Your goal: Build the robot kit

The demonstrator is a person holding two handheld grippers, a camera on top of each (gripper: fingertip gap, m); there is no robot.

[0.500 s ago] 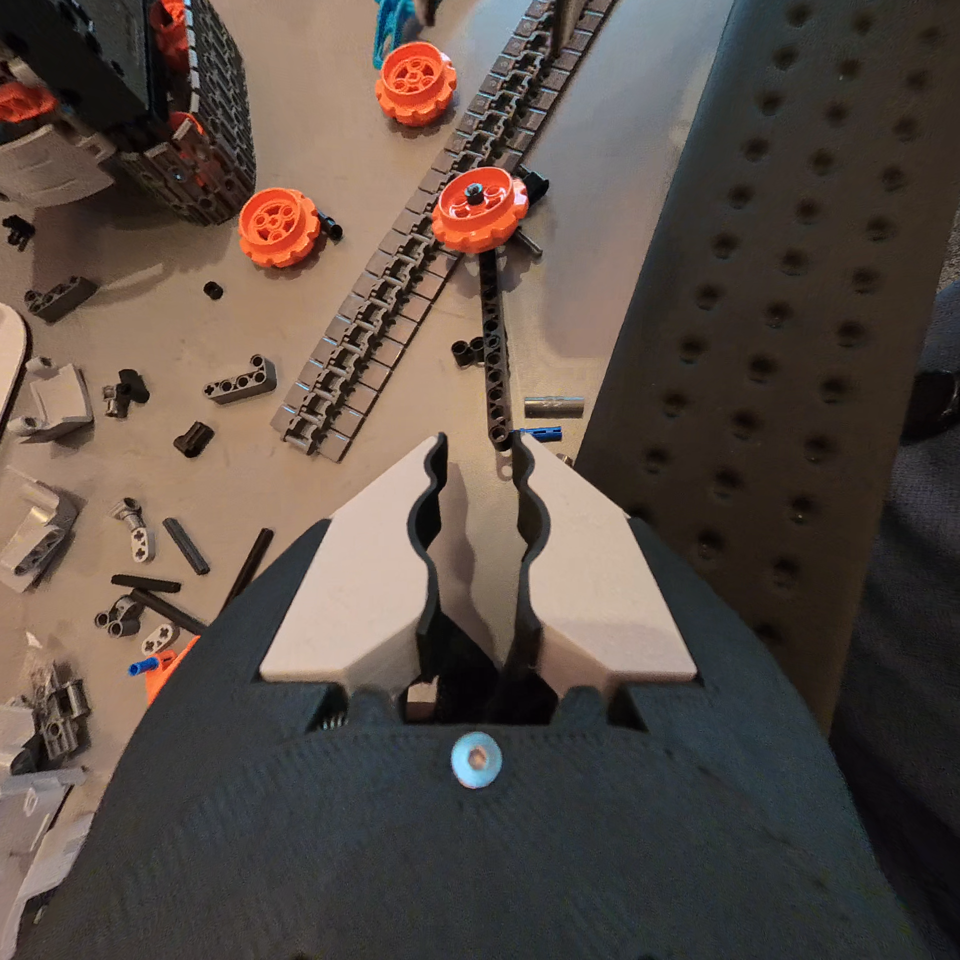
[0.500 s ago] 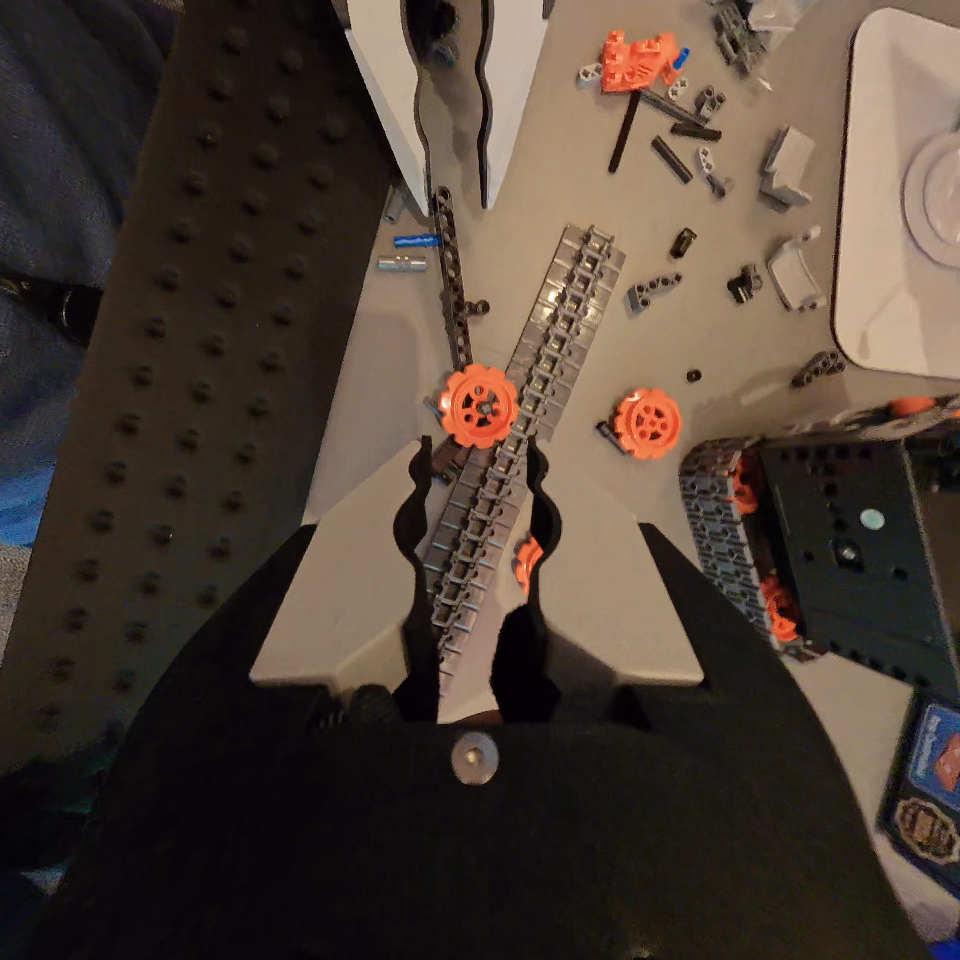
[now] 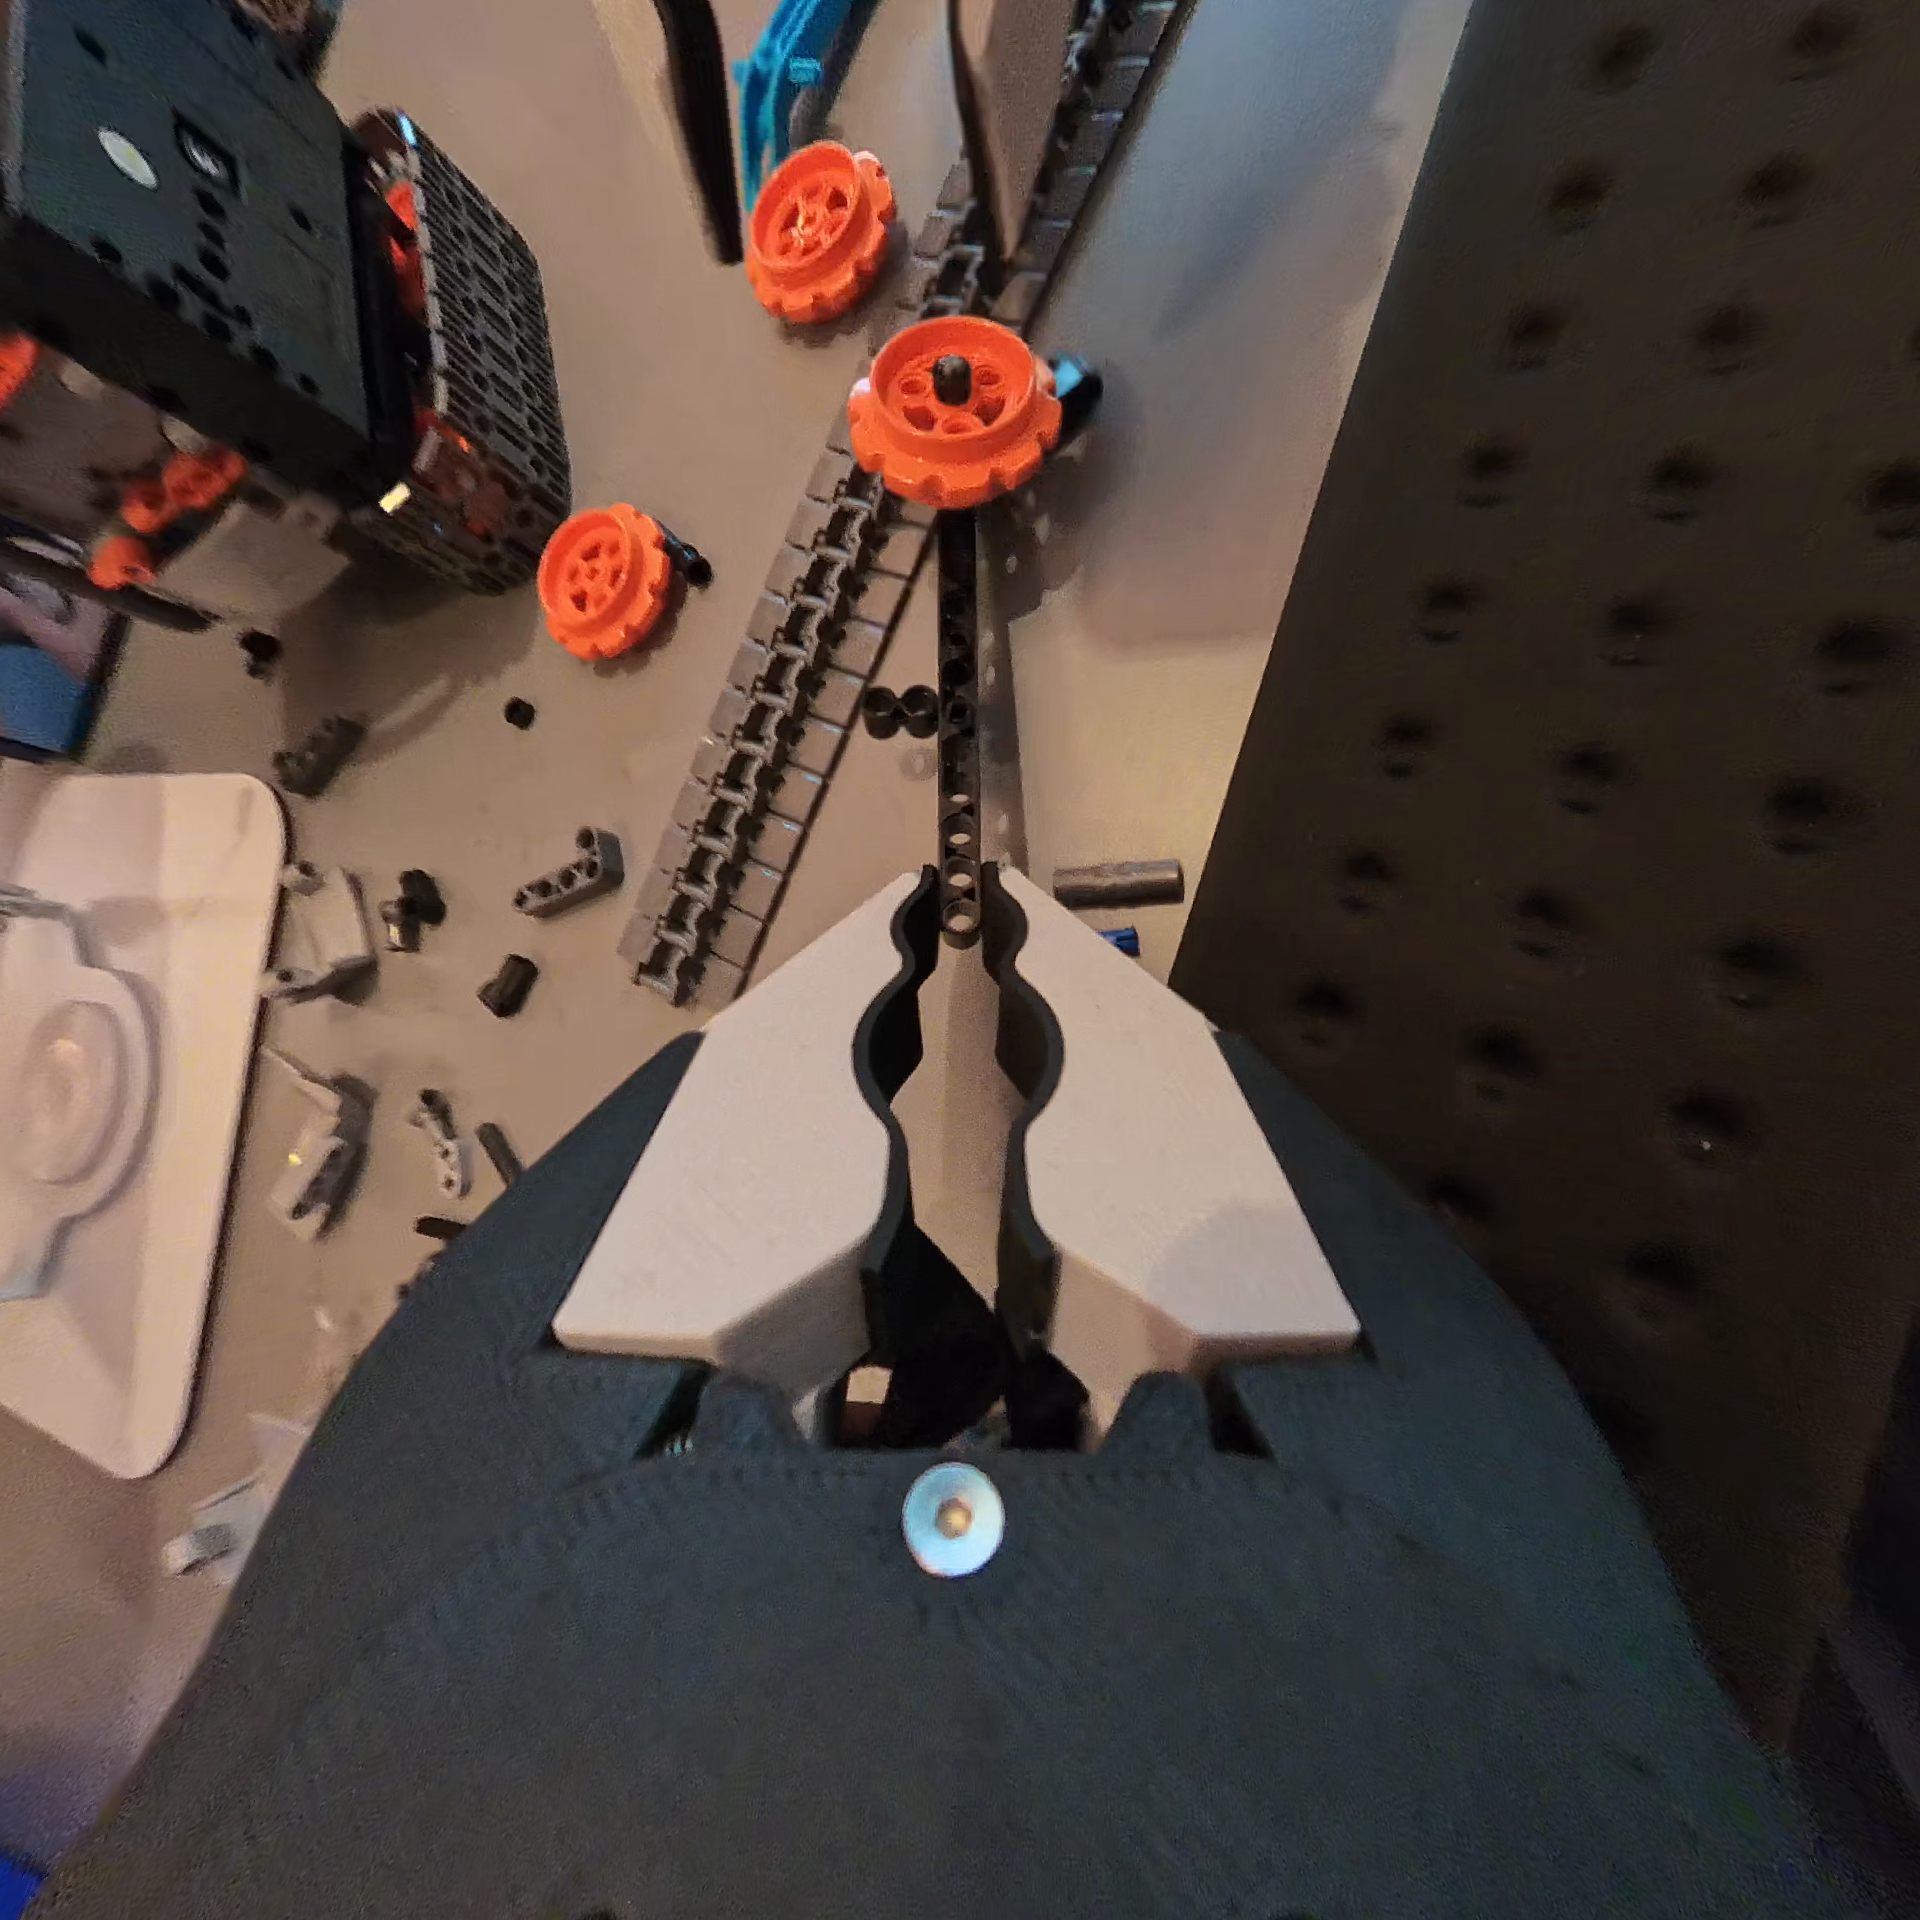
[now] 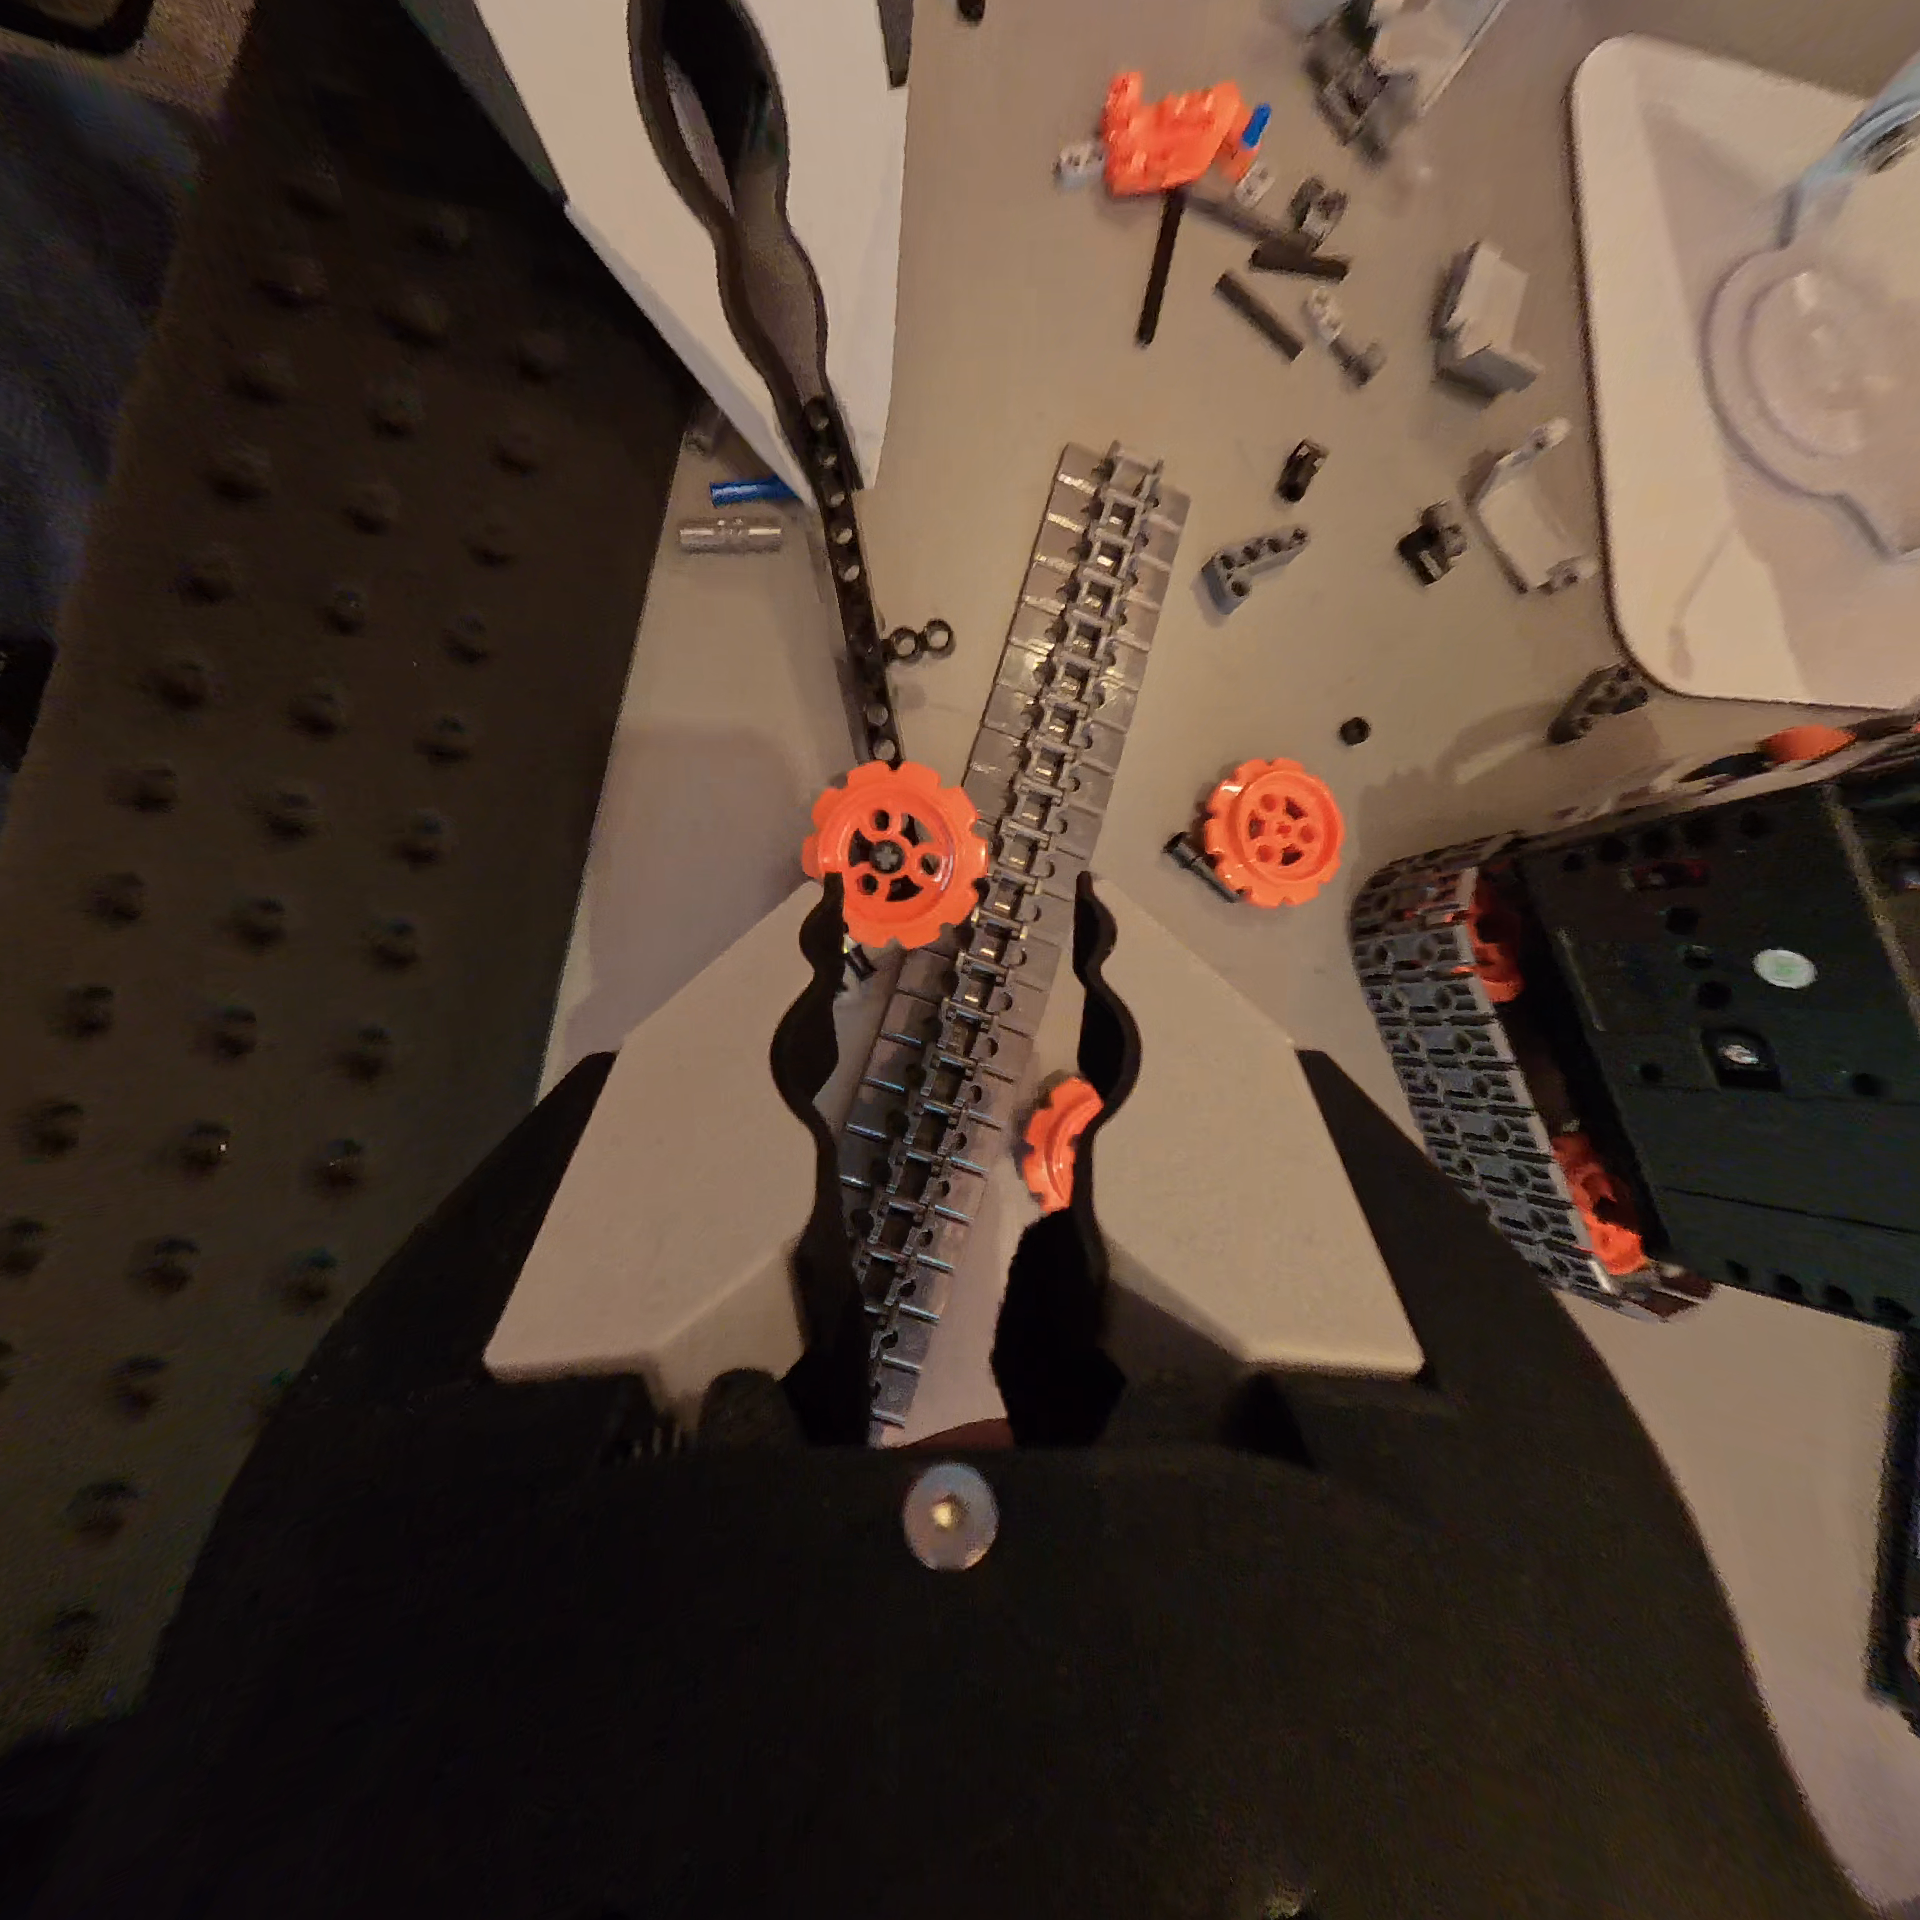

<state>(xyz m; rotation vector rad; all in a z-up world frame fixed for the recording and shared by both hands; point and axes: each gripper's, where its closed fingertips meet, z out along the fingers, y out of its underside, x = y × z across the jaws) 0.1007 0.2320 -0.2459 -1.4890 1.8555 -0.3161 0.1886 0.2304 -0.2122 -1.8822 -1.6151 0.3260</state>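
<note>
Closing on the near end of the black perforated beam [image 3: 958, 727], the left hand-held gripper [image 3: 958, 899] is now lifting it, orange sprocket wheel [image 3: 954, 410] at twelve o'clock; right hand-held gripper [image 4: 951, 914] is hanging released over the grey track strip [image 4: 1049, 790] on the bench [image 3: 1122, 644].

A flat grey-beige tabletop [image 3: 1143, 644] is seen from above in both views, lit warmly and dimly, with soft shadows cast across it. Along one side of it a broad dark panel [image 3: 1621, 727] is laid, its surface marked with regular rows of small round dimples. Beyond that panel, dark blue fabric [image 4: 73, 312] is glimpsed in the right wrist view. No walls, windows or floor can be made out.
</note>
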